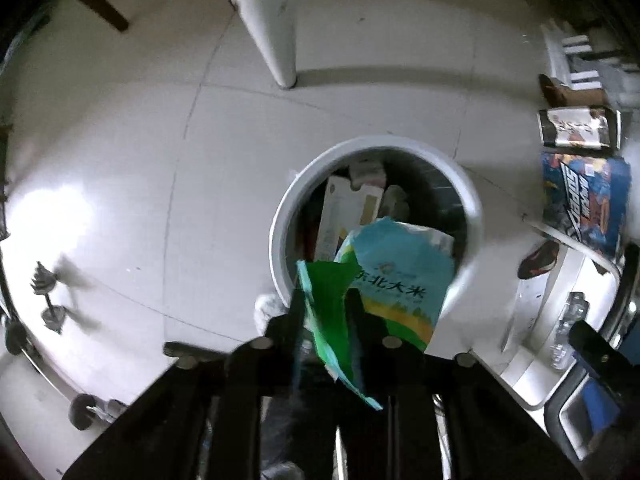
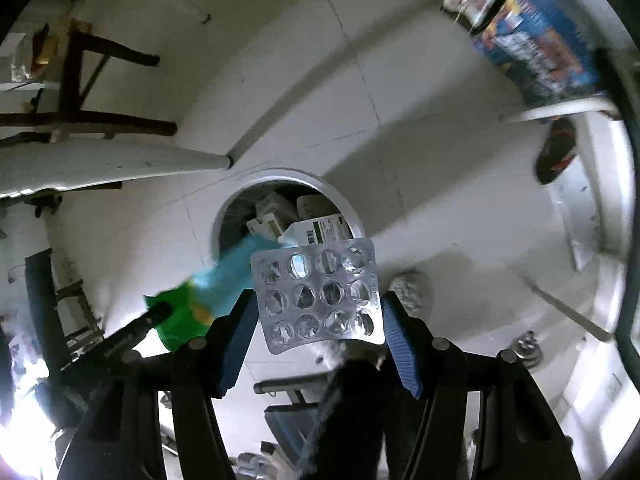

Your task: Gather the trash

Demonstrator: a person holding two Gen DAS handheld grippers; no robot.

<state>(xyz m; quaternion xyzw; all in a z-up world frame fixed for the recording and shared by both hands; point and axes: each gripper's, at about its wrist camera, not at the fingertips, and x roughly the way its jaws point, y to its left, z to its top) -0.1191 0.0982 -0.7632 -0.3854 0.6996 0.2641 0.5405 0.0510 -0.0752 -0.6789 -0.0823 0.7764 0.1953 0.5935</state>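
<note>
Step in hand, as I read it: the drop-off — both grippers sit above the white round bin, w/ trash ready to go in. Left gripper, lower centre of the left wrist view: the blue-green rice bag sits between its fingers w/ a visible gap, so the jaws look loose on it, not clamped; bag hangs over the near rim of the bin, top part already above the opening. Right gripper, lower centre of the right wrist view: an empty silver blister pack lies between the blue pads; left edge is at the pad, right edge close — can't tell if it's pinched or resting loose. Pack is just short of the bin mouth, which sits centre frame and already holds cartons. Next move prob. calls for: left jaws wider so the bag slides in; right hand fwd over the opening, then release. Risk: bag snags on rim, pack flutters out onto the floor tiles.
</note>
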